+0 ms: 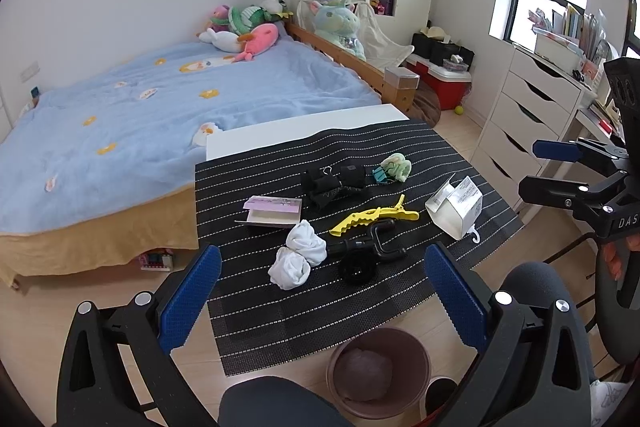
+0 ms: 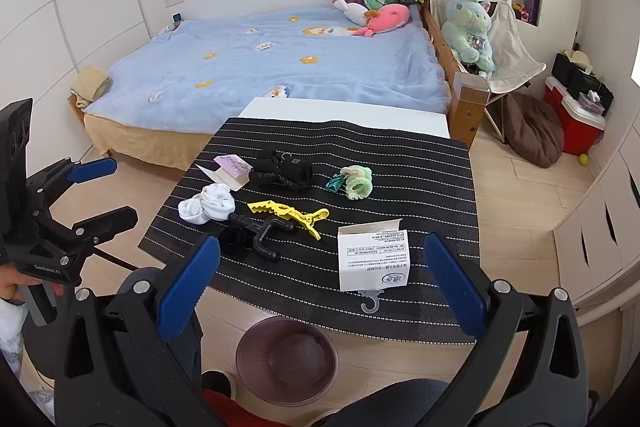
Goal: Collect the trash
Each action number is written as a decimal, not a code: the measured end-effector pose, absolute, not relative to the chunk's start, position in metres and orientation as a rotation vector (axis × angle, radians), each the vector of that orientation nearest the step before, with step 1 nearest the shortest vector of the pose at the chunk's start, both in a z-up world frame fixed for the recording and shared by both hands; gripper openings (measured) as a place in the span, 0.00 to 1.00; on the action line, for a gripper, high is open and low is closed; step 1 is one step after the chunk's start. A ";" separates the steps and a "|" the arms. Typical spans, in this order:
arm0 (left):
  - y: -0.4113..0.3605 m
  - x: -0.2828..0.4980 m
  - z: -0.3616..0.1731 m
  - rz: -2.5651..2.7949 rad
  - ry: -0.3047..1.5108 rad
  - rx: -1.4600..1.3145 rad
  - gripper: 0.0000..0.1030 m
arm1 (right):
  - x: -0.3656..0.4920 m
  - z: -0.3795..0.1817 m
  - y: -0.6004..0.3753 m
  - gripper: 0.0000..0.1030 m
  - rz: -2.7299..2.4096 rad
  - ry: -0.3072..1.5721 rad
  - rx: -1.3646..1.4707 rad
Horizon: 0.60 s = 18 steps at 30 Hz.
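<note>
White cardboard marks the likeliest trash: an opened box (image 2: 372,259) is seen lying at the near right of the striped mat (image 2: 432,187) on the worktop (image 2: 344,115), and a second opened box (image 2: 232,171) with a pink lid is found at the far left. Between them, items that look worth keeping are scattered: white socks (image 2: 206,209), a yellow clip (image 2: 290,213) and a black holder (image 2: 256,237). One of these could be taken by mistake, since they lie close together. A brown bin (image 2: 286,363) is placed on the floor below the near edge; something crumpled is held in it already. Both the left gripper (image 1: 322,291) and right gripper (image 2: 320,283) are held wide open, with nothing between the fingers.
</note>
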<state>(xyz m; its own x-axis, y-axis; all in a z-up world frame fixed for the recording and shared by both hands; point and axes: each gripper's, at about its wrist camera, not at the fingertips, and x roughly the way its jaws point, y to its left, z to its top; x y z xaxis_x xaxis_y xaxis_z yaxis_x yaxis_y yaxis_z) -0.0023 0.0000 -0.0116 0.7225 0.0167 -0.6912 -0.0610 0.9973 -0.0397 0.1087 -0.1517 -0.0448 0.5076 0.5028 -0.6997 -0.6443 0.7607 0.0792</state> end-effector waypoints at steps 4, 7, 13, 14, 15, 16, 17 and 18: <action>0.000 -0.003 -0.012 0.041 0.763 -0.057 0.95 | 0.108 -0.044 -0.153 0.97 0.697 0.774 -0.203; -0.001 -0.003 -0.011 0.041 0.765 -0.058 0.95 | 0.108 -0.044 -0.154 0.97 0.697 0.773 -0.202; -0.002 -0.004 -0.011 0.044 0.768 -0.067 0.95 | 0.108 -0.044 -0.154 0.97 0.697 0.774 -0.203; -0.003 -0.004 -0.011 0.044 0.769 -0.067 0.95 | 0.108 -0.044 -0.155 0.97 0.697 0.775 -0.203; -0.003 -0.005 -0.011 0.044 0.770 -0.065 0.95 | 0.107 -0.044 -0.155 0.97 0.698 0.775 -0.203; -0.004 -0.005 -0.011 0.043 0.771 -0.064 0.95 | 0.107 -0.044 -0.155 0.97 0.699 0.774 -0.204; -0.003 -0.004 -0.010 0.043 0.772 -0.064 0.95 | 0.107 -0.045 -0.155 0.97 0.698 0.774 -0.204; -0.004 -0.004 -0.010 0.044 0.772 -0.064 0.95 | 0.107 -0.045 -0.154 0.97 0.697 0.775 -0.204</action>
